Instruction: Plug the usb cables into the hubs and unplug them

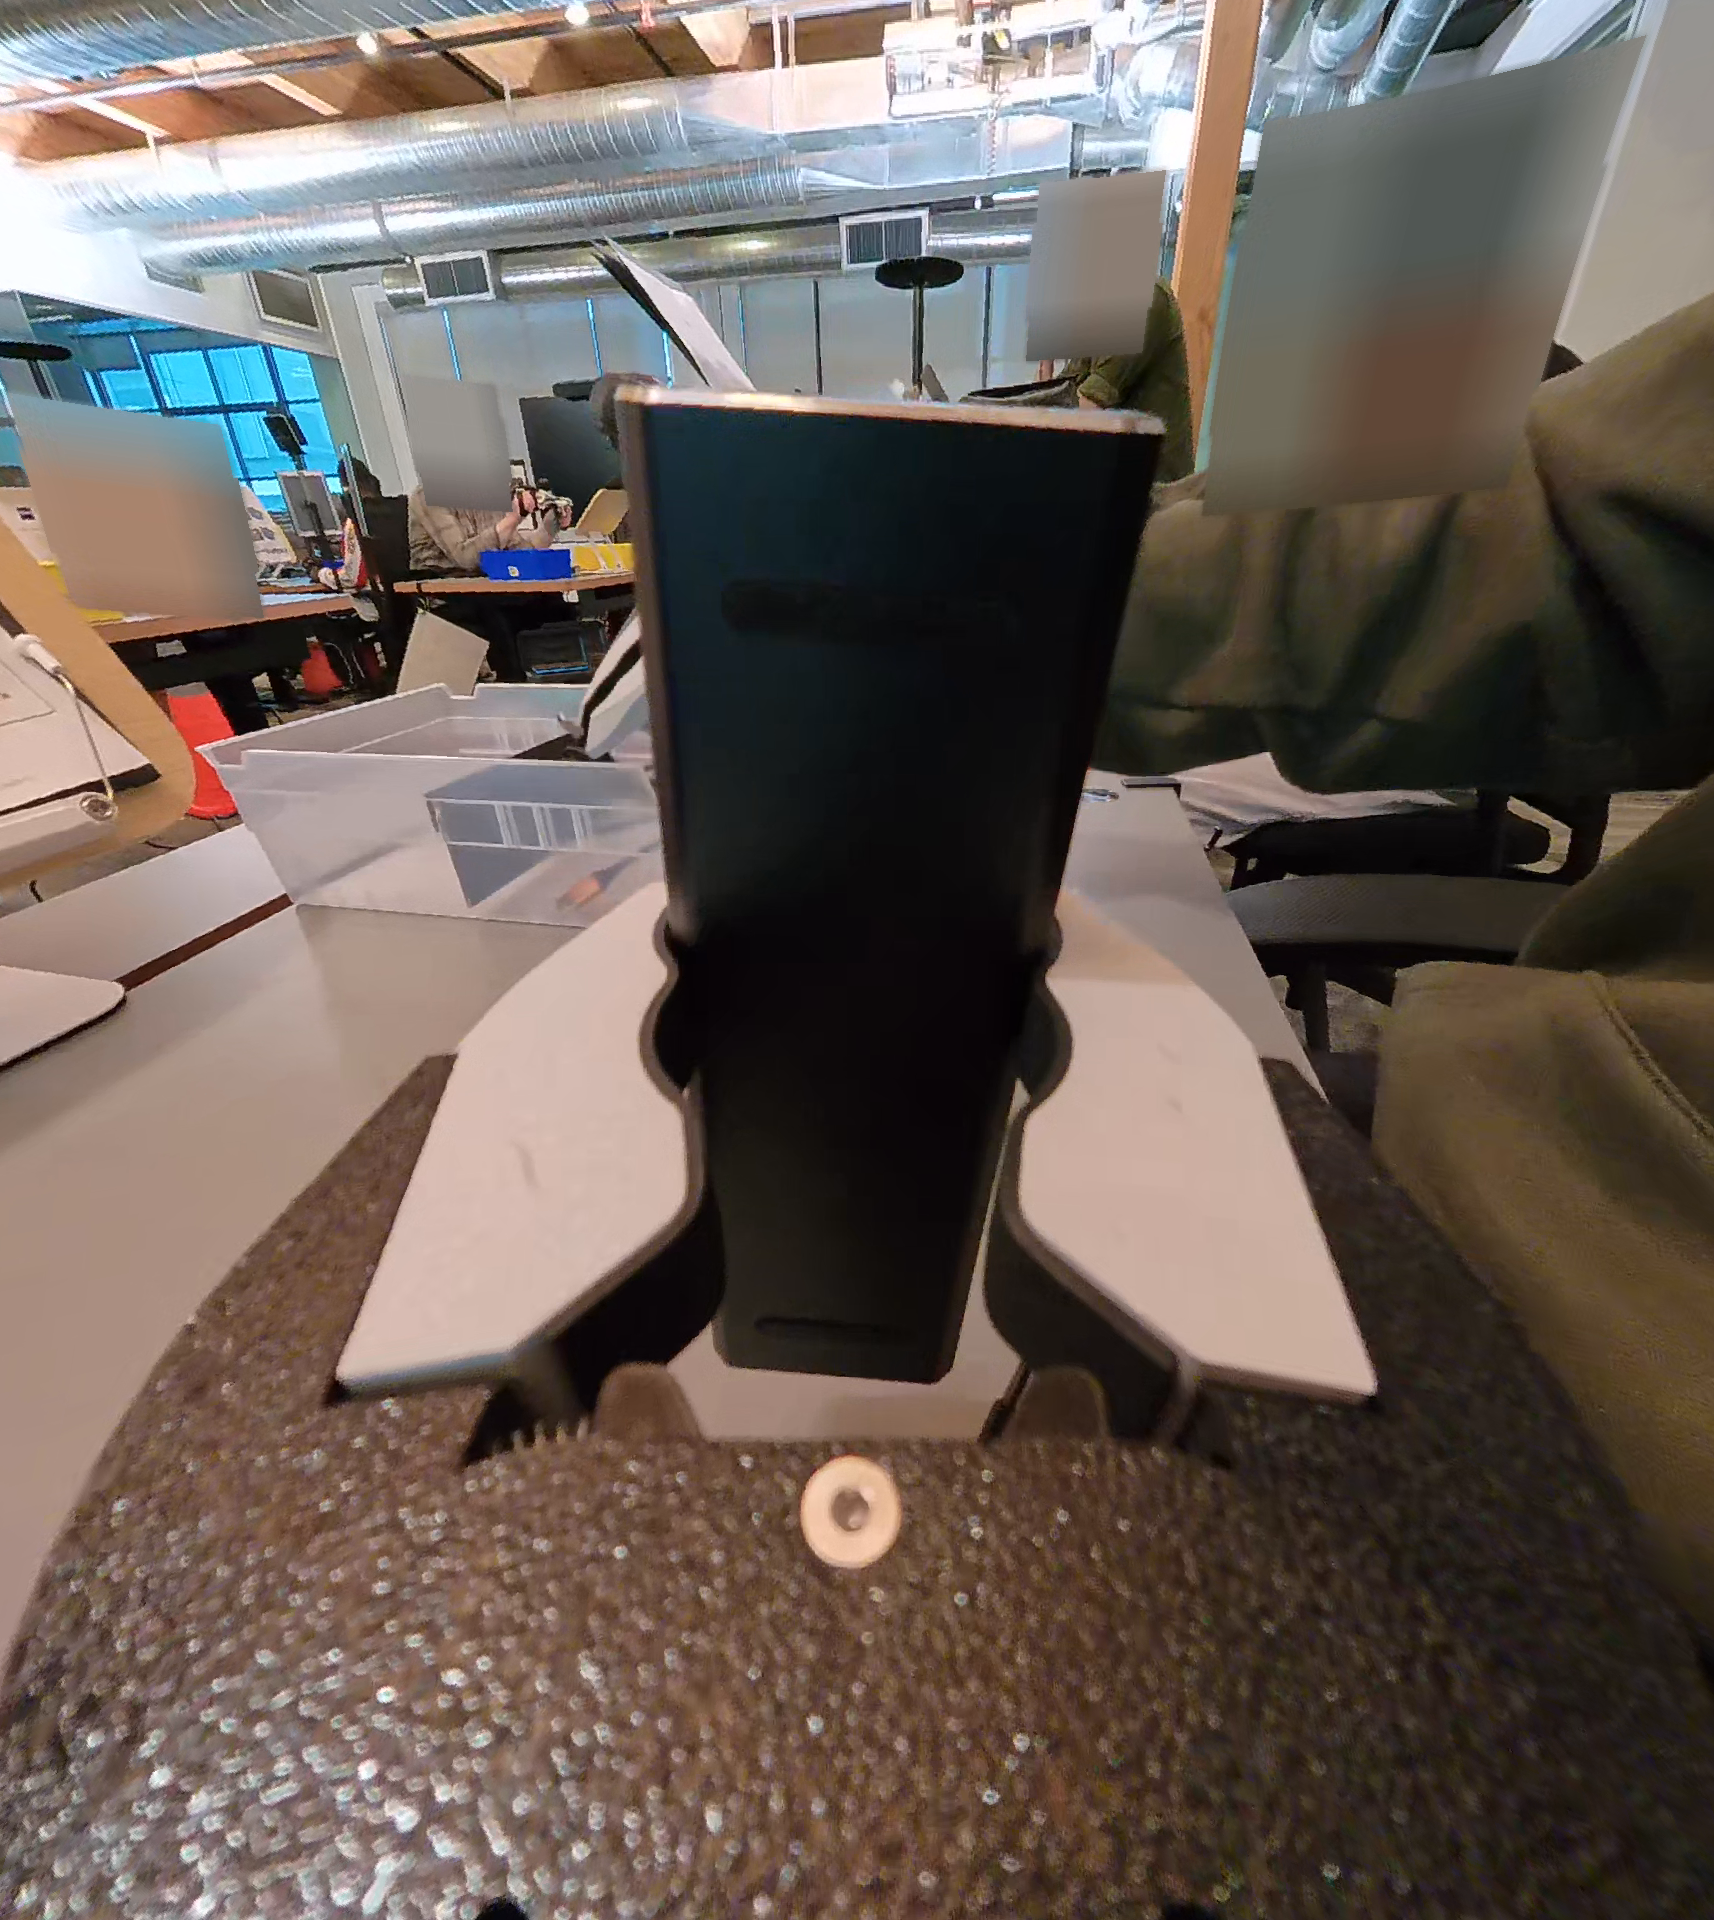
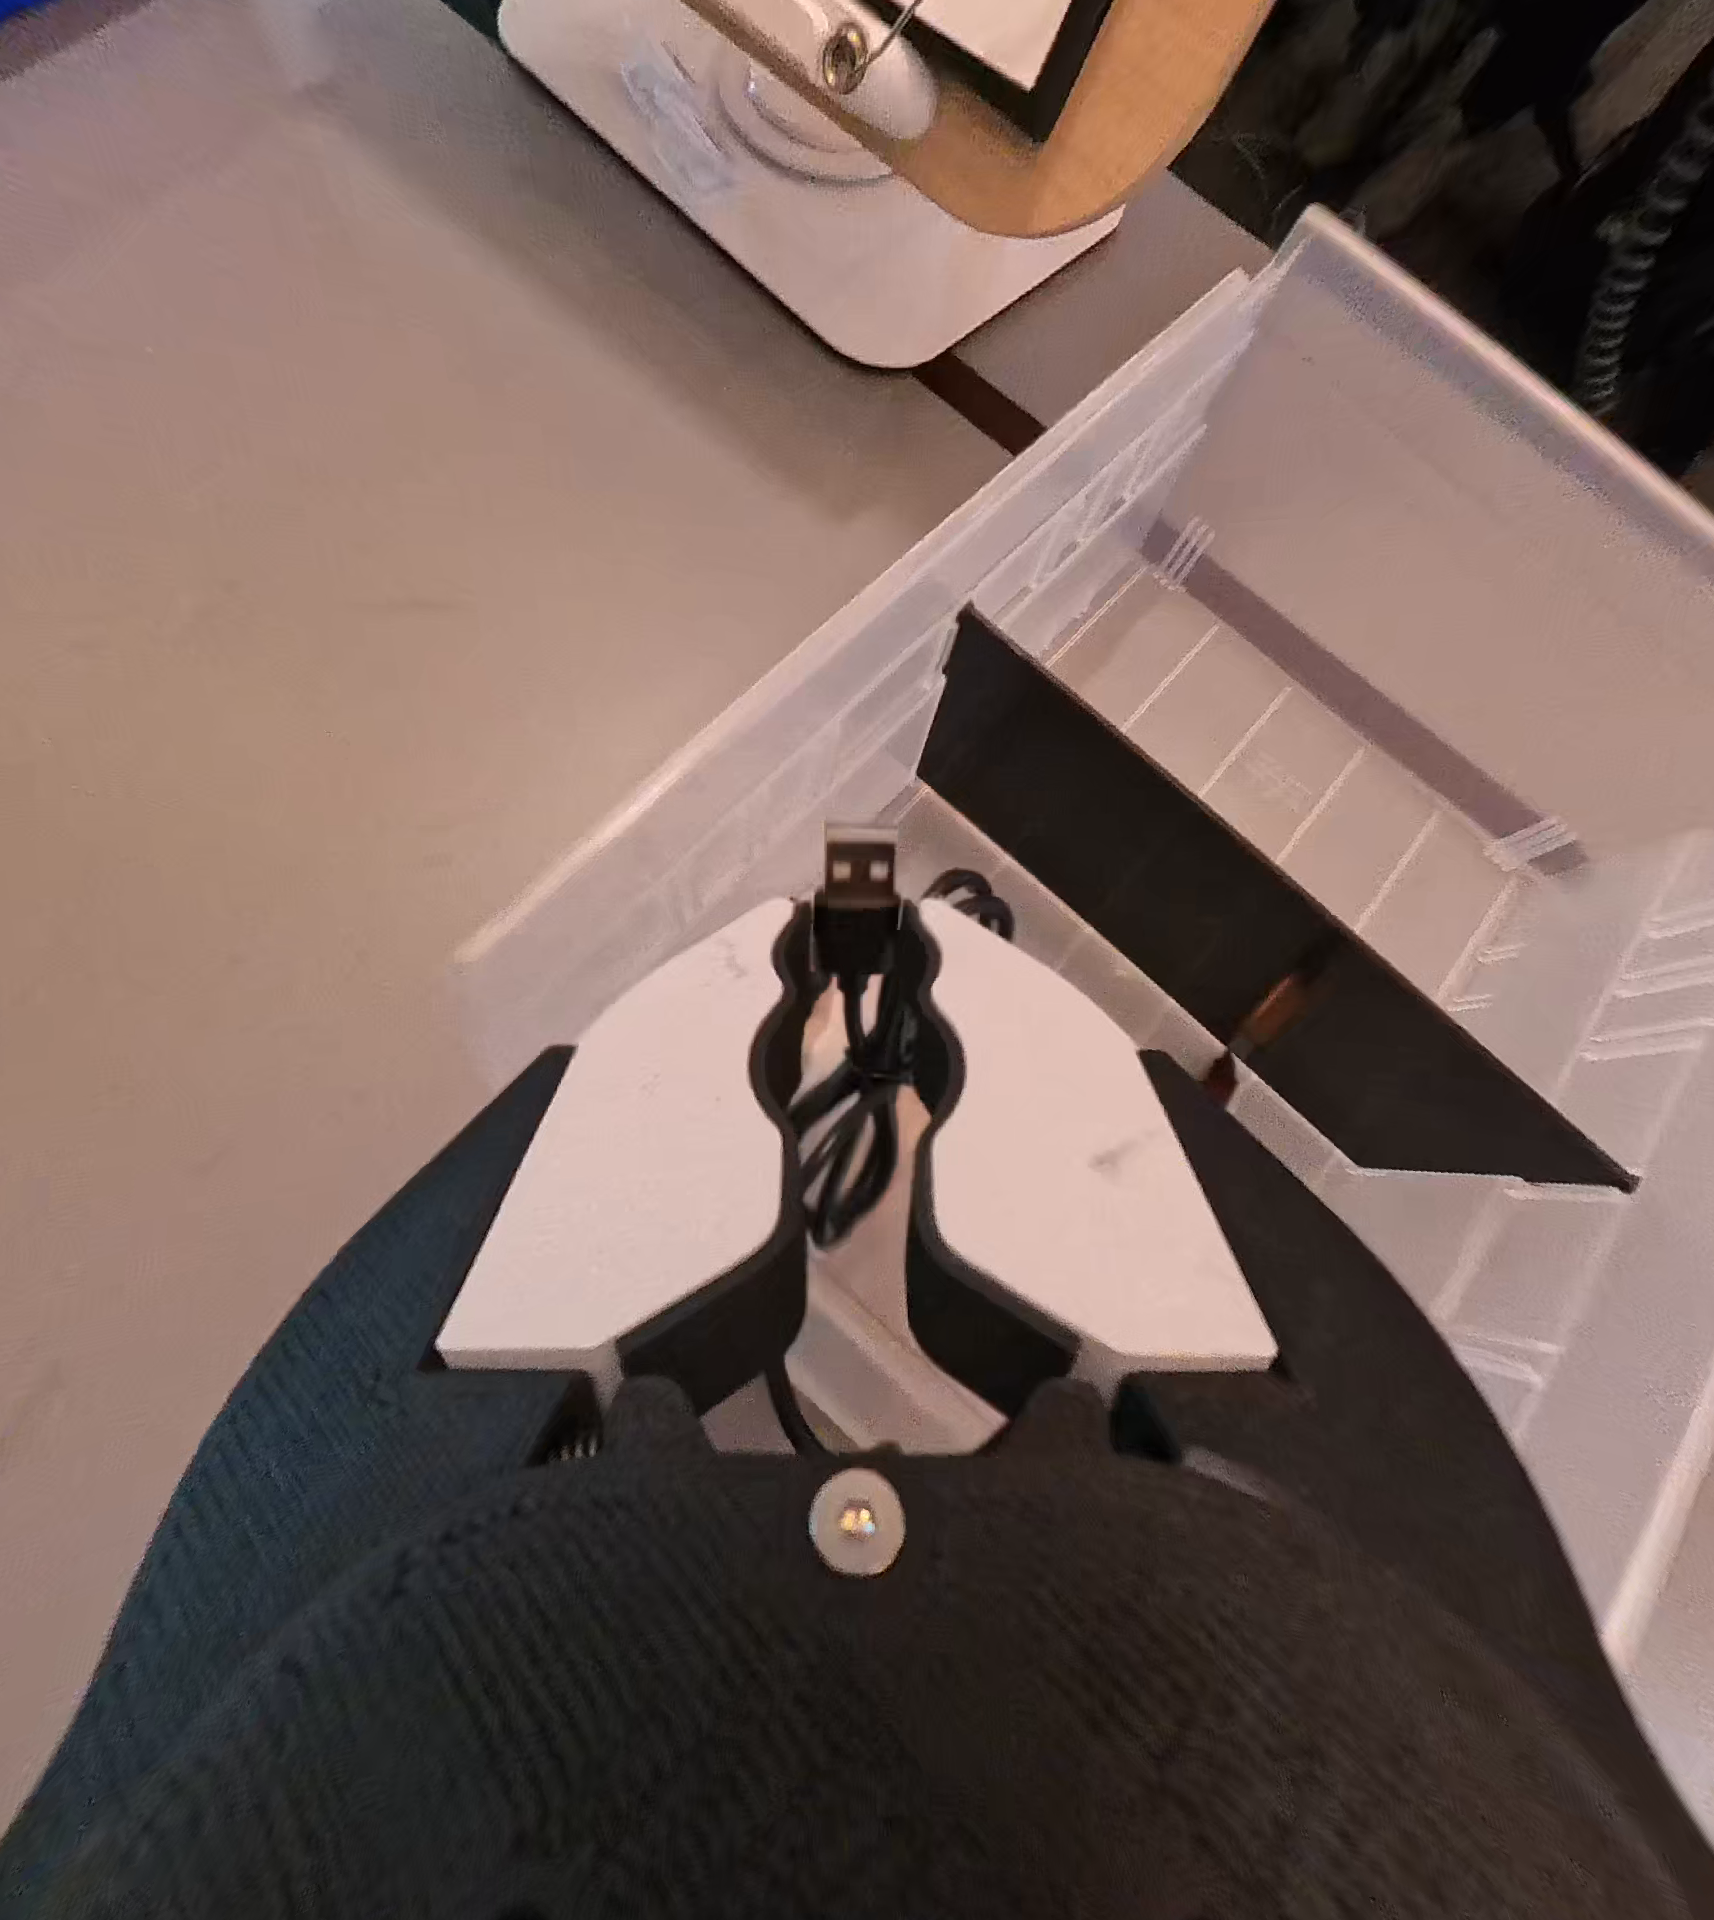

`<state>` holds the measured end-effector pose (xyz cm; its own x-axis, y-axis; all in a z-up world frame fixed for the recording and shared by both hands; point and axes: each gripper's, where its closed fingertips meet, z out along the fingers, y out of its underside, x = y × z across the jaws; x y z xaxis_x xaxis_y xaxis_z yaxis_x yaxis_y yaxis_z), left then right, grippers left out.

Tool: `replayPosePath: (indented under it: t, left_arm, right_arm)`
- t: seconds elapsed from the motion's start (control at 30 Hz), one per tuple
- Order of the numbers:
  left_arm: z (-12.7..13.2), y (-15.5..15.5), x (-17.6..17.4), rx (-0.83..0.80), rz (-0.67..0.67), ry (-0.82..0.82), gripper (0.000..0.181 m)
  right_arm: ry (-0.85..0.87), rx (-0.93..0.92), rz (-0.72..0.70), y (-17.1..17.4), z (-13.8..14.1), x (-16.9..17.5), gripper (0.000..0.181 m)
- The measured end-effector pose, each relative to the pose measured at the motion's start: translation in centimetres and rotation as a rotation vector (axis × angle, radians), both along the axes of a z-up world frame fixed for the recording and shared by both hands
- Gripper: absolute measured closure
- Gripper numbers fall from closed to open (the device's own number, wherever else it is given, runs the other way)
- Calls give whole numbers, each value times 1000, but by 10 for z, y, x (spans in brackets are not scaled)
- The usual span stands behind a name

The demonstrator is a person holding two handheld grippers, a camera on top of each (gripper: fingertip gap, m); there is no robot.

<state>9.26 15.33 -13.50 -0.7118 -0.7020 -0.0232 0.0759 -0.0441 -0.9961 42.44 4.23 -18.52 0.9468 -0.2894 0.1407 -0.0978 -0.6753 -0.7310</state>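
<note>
In the left wrist view my left gripper [image 1: 858, 935] is shut on a dark flat USB hub [image 1: 874, 727]. The hub stands upright between the fingers, lifted above the grey table [image 1: 105, 1195], and its slim end slot faces the camera. In the right wrist view my right gripper [image 2: 858, 925] is shut on a black USB cable [image 2: 858, 904]. Its metal USB-A plug [image 2: 860, 860] sticks out past the fingertips. The bundled cable hangs back between the fingers. The hub does not show in the right wrist view.
A clear plastic bin [image 2: 1455, 727] with a black divider [image 2: 1196, 914] sits just right of the right gripper; it also shows behind the hub in the left wrist view [image 1: 396, 800]. A white stand base [image 2: 832, 239] holds a wooden clipboard [image 1: 22, 644]. A person's green sleeve [image 1: 1455, 623] is at right. The gap from one gripper's tips to the other's is roughly 35 cm.
</note>
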Motion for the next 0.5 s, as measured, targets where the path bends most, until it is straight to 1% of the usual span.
replayPosePath:
  t: [0.07, 0.13, 0.17, 0.2, 0.27, 0.3, 0.33, 0.37, 0.4, 0.43, 0.47, 0.5]
  left_arm:
    - [1, 0, 0, -4, 1, 1, 121]
    - [1, 0, 0, -8, 1, -2, 121]
    - [1, 1, 0, -10, 2, -1, 121]
    - [0, 1, 1, -9, 4, -1, 121]
    - [0, 0, 1, -8, -3, 0, 121]
    - [0, -1, 1, -11, -7, -3, 121]
    - [1, -3, 0, -15, -19, -6, 121]
    - [2, -5, -1, -17, -33, -10, 121]
    - [3, -8, -2, -16, -43, -18, 121]
    - [4, -11, -3, -11, -52, -24, 121]
    - [4, -14, -4, -5, -61, -26, 121]
    - [4, -16, -5, 1, -68, -28, 121]
  right_arm:
    - [-14, 53, -23, 6, 7, -4, 140]
    - [-11, 162, 7, 18, 28, -22, 125]
    - [12, 247, 57, 26, 44, -42, 122]
    - [47, 338, 130, 35, 60, -69, 122]
    - [122, 465, 324, 50, 85, -140, 122]
    - [145, 487, 427, 55, 90, -179, 121]
    - [147, 490, 509, 59, 89, -215, 118]
    - [136, 471, 580, 64, 84, -248, 112]
    - [117, 426, 650, 66, 74, -277, 107]
    - [92, 377, 710, 69, 64, -302, 107]
    - [54, 337, 734, 73, 55, -318, 107]
    - [10, 310, 732, 78, 48, -326, 110]
